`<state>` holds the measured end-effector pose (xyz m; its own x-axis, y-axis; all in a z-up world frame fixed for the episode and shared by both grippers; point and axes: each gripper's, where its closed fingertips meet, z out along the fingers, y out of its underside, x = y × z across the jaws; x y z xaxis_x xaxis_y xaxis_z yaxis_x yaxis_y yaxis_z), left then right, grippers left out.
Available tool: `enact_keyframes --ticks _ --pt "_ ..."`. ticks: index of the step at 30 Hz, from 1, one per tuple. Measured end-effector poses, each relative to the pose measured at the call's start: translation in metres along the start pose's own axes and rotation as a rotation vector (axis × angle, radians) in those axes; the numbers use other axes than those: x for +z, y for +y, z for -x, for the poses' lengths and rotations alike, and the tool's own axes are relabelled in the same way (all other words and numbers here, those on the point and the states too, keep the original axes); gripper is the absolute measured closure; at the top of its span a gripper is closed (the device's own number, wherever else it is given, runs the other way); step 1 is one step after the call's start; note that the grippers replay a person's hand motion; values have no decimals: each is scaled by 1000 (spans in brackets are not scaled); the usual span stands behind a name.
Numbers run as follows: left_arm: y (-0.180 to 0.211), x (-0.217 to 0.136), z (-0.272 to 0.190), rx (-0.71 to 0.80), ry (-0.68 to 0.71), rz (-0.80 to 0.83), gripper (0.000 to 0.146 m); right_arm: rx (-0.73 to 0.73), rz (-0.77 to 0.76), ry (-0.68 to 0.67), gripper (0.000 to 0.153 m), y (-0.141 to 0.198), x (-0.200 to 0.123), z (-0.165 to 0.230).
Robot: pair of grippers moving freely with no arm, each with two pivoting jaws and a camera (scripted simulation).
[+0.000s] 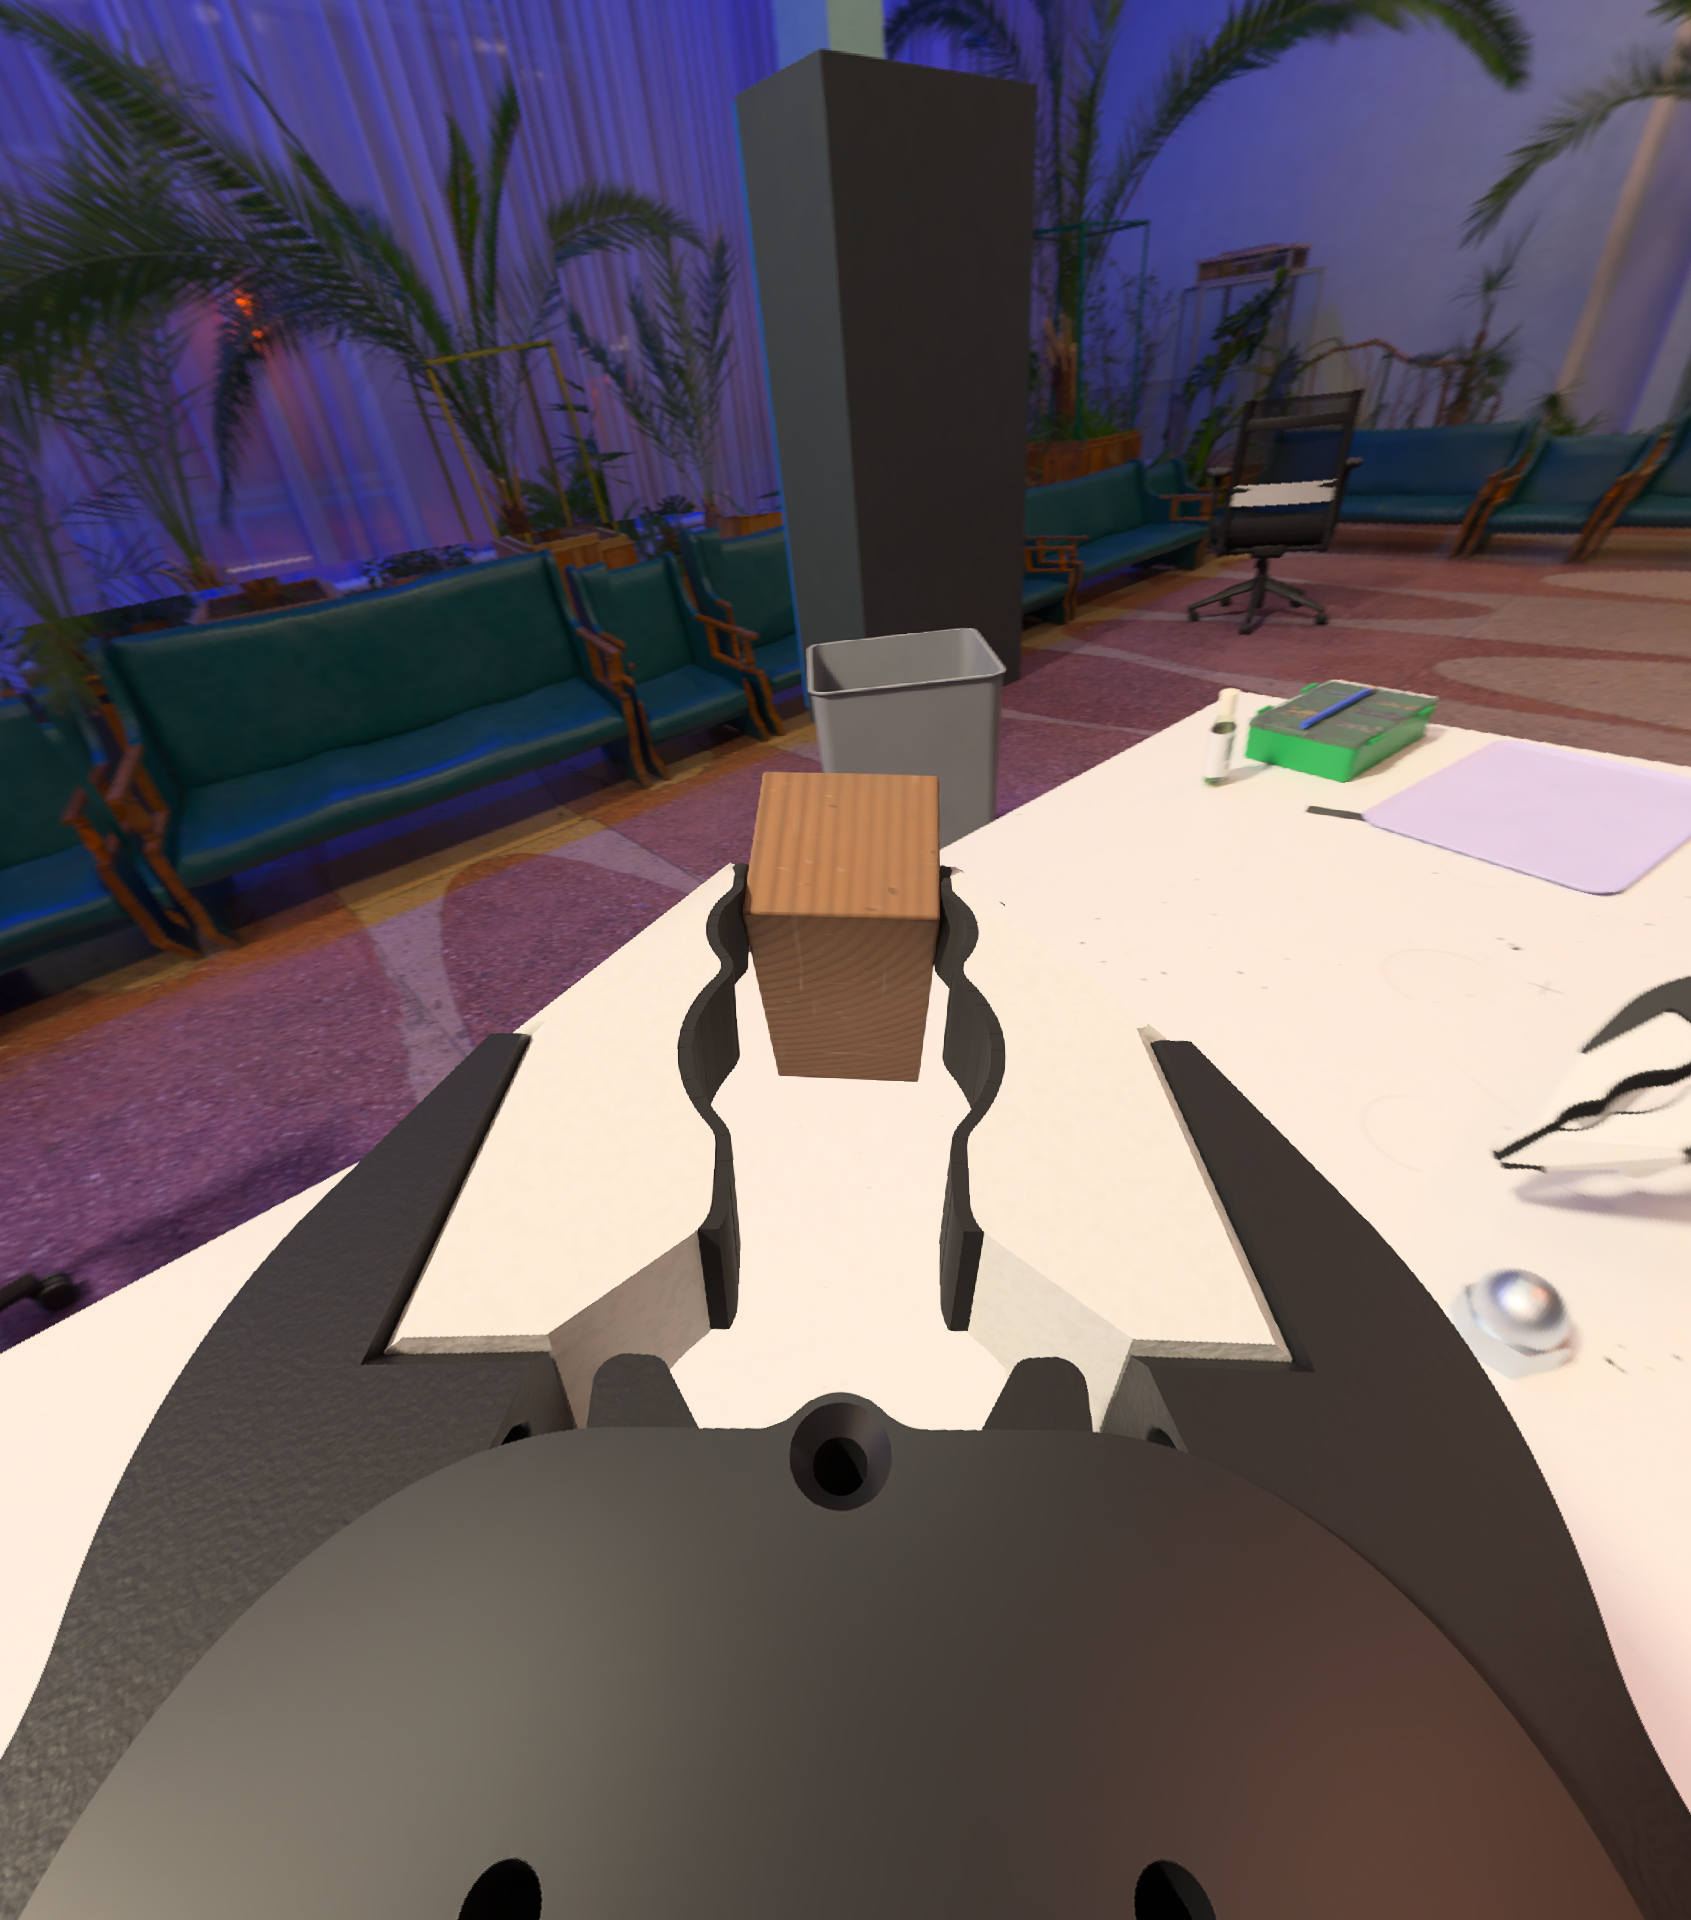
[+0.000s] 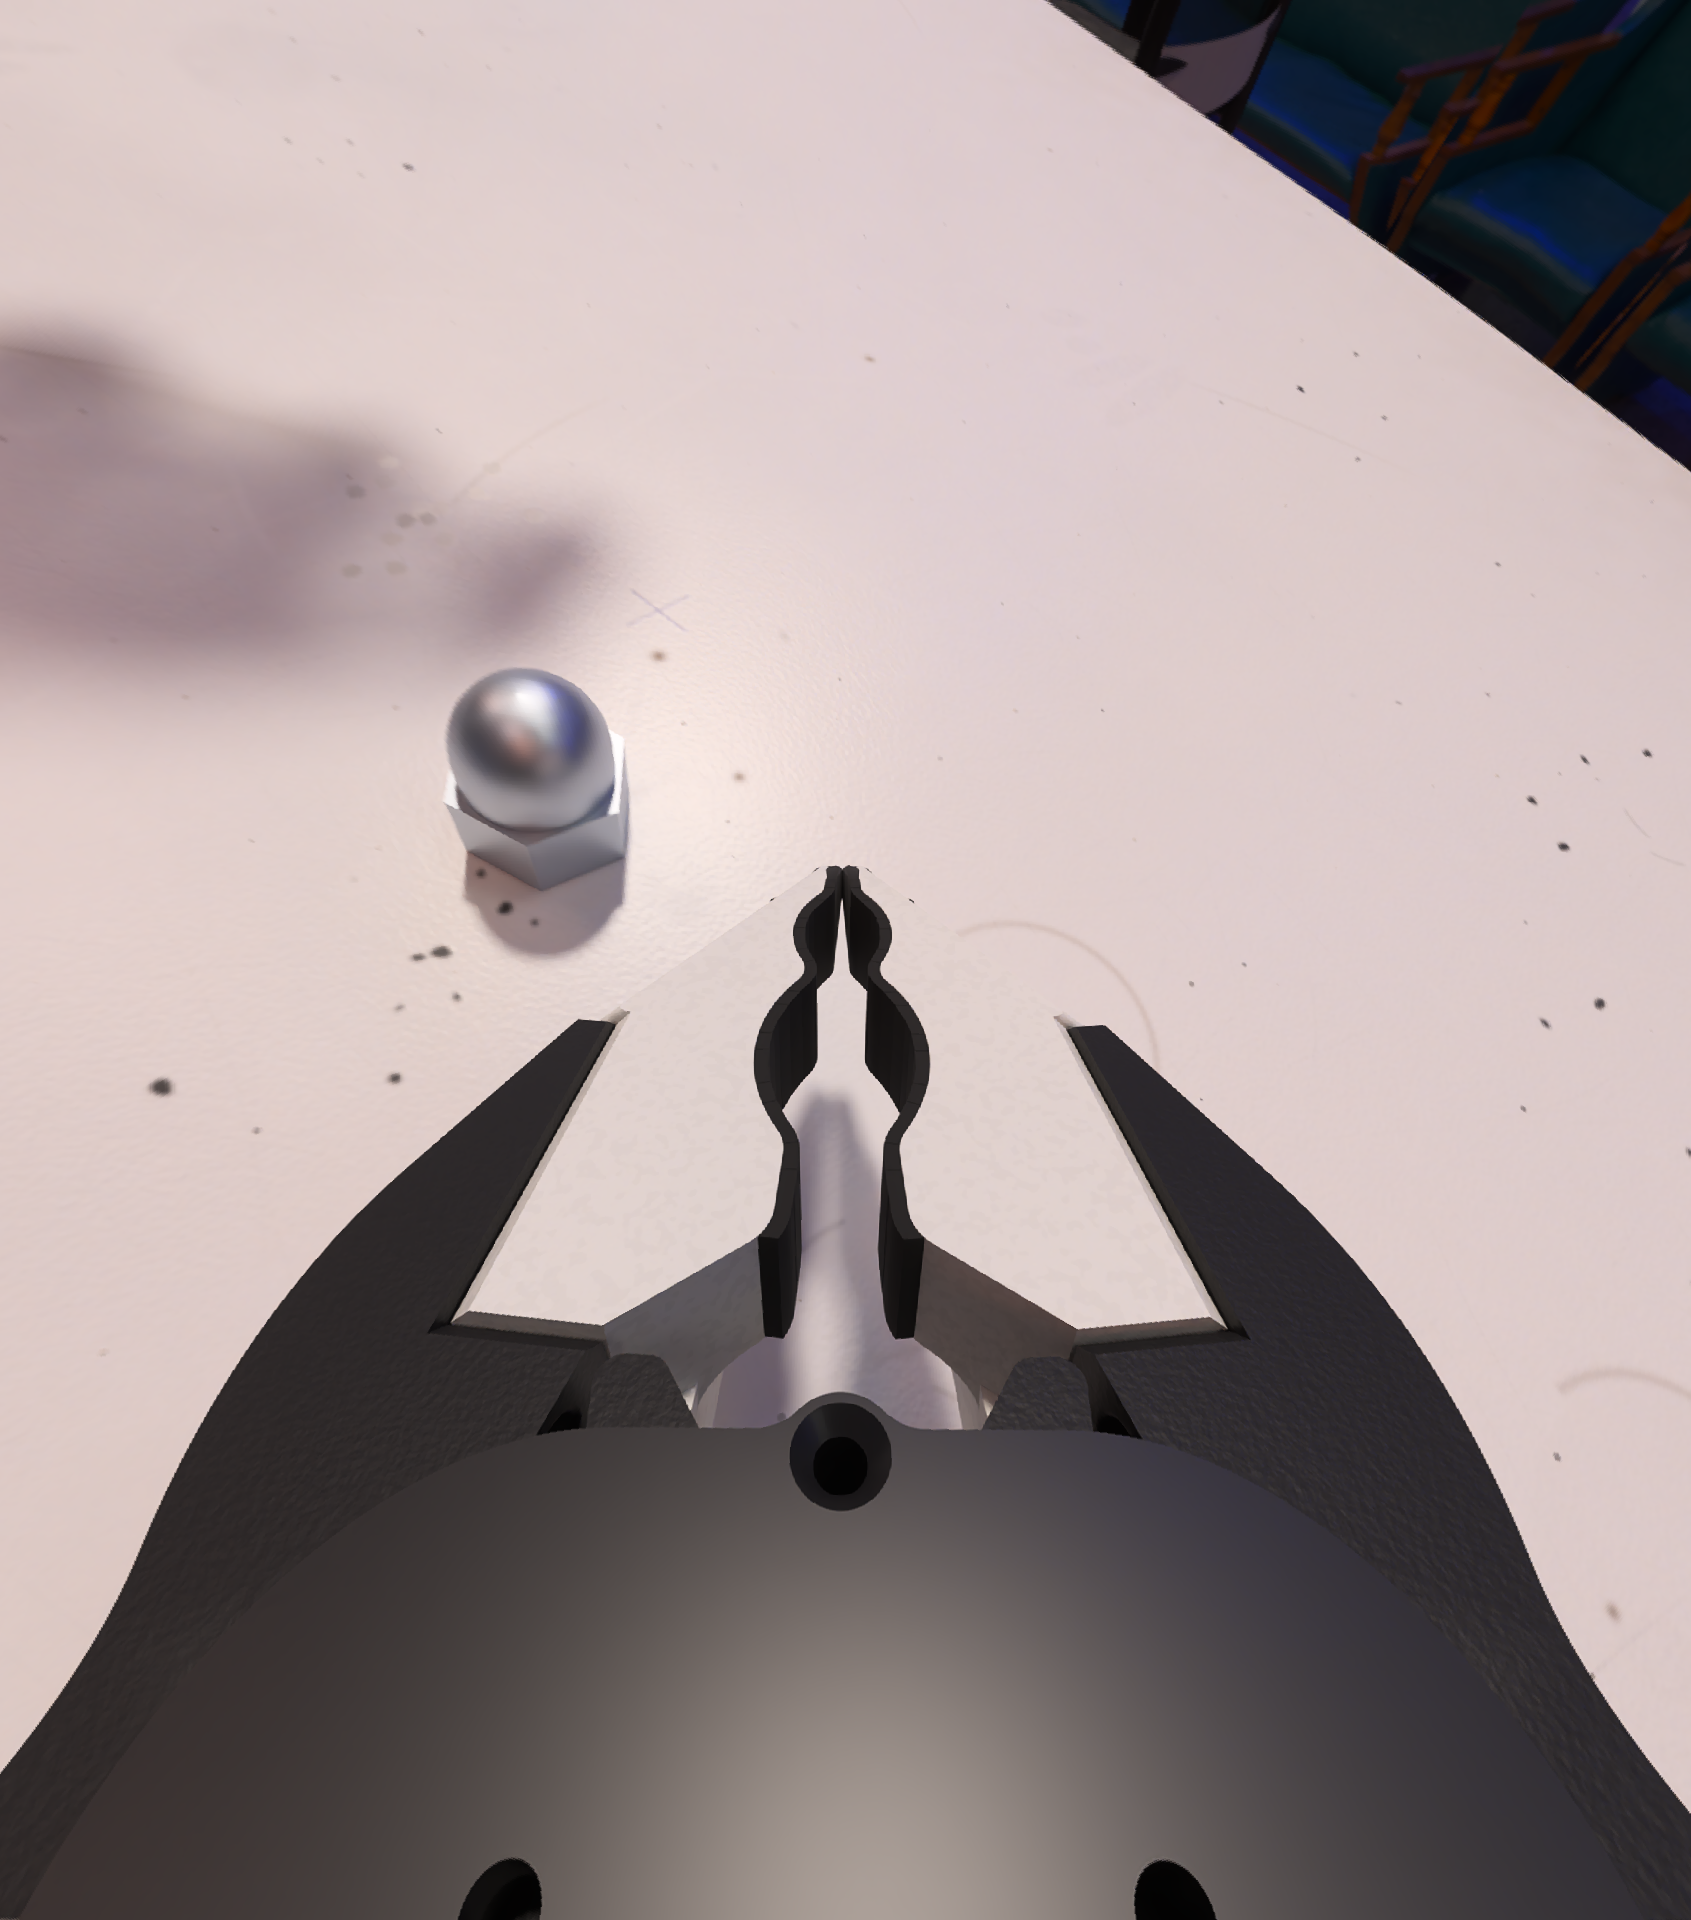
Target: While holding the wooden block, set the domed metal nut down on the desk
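On the white desk (image 2: pixel 1028 416) the domed metal nut (image 2: pixel 534 790) stands free beside the right gripper (image 2: pixel 843 873), its fingers together and empty; small, hard, slick-domed, probably best pinched across the hex flats; the left gripper (image 1: pixel 843 914) clamps the wooden block (image 1: pixel 843 925)

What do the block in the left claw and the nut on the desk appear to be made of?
Wooden block: looks like unfinished wood, matte tan with fine parallel grain lines on its faces. Domed metal nut: looks like polished metal, a mirror-bright silver dome over a paler, duller hex base; which alloy cannot be told.
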<state>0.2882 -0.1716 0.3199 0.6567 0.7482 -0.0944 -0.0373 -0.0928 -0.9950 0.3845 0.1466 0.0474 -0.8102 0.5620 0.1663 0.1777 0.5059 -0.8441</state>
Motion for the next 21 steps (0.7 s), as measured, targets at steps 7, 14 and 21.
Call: enact_keyframes --ticks 7,14,21 --pt "5 -30 -10 -40 21 20 111 -31 71 91 152 18 6 -13" --pt "20 -65 -14 -49 71 78 111 -68 147 142 149 29 12 -18" --pt "47 -75 15 103 23 260 111 -59 180 222 149 35 10 -31"
